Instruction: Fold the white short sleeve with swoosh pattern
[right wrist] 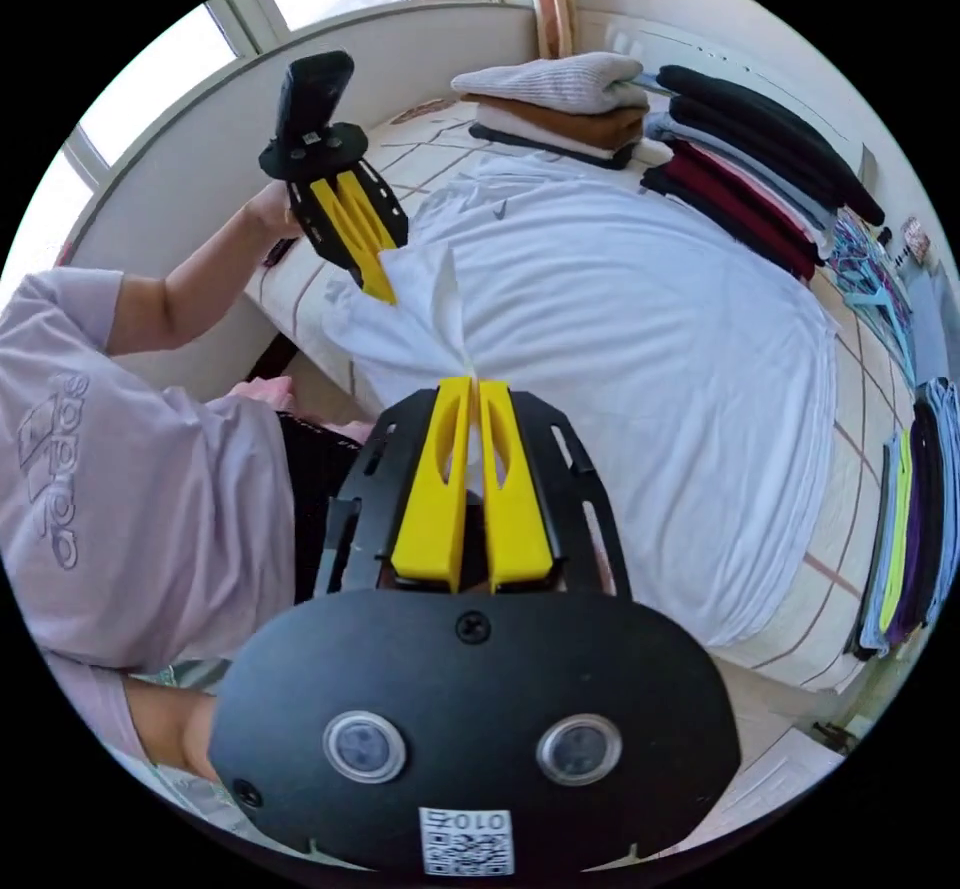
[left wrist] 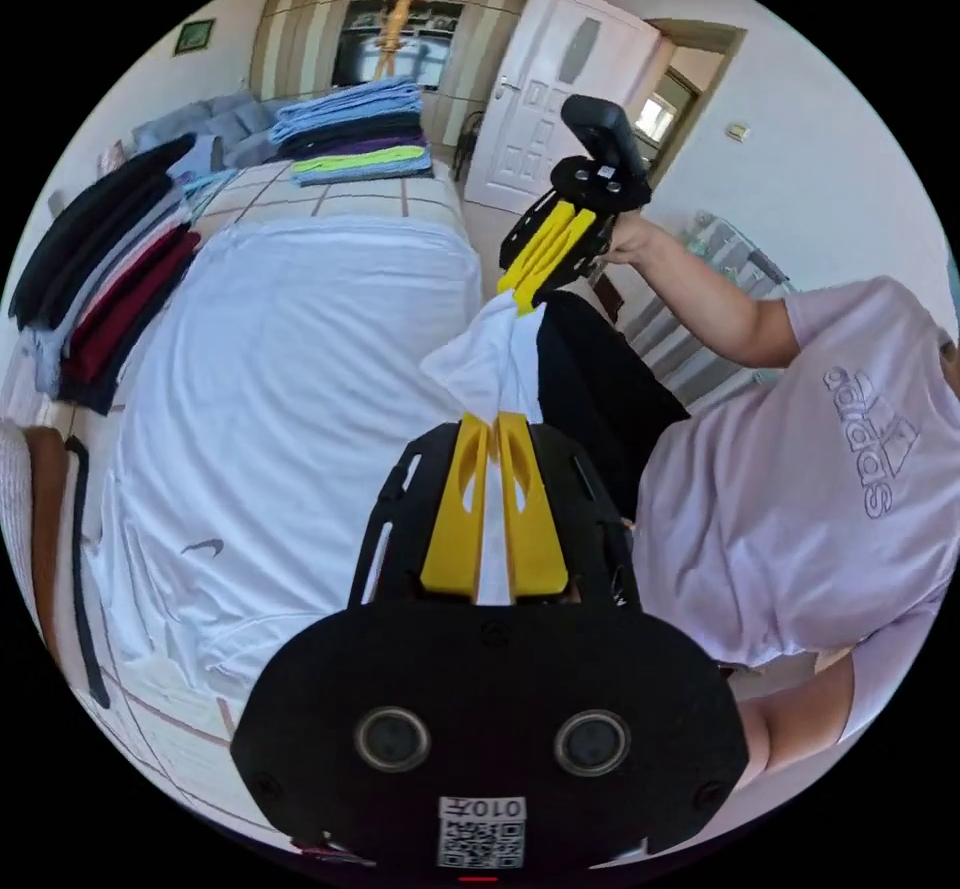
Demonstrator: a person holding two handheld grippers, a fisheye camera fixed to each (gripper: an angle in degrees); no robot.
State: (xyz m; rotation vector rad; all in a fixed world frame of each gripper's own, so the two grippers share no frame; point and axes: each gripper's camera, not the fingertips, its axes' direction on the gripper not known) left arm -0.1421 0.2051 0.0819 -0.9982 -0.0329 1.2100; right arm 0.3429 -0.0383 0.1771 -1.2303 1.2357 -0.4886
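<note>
Left gripper (left wrist: pixel 493 421): jaws clamped on white shirt (left wrist: pixel 300 409) edge, just ahead.
Right gripper (right wrist: pixel 468 387): pinched same edge; likely lifting it for a fold.
Shirt: spread beyond both, over bed (right wrist: pixel 840 549).
Folded stacks (left wrist: pixel 355 129): farther off.

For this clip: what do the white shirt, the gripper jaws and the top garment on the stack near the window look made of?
The white short-sleeve shirt with a small swoosh looks like thin, matte jersey; it drapes in soft wrinkles. The yellow jaws of the right hand-held gripper look like smooth rigid plastic, probably moulded or printed, with cut-out slots. The pale folded garment topping the stack appears chunky ribbed knit, possibly wool.
</note>
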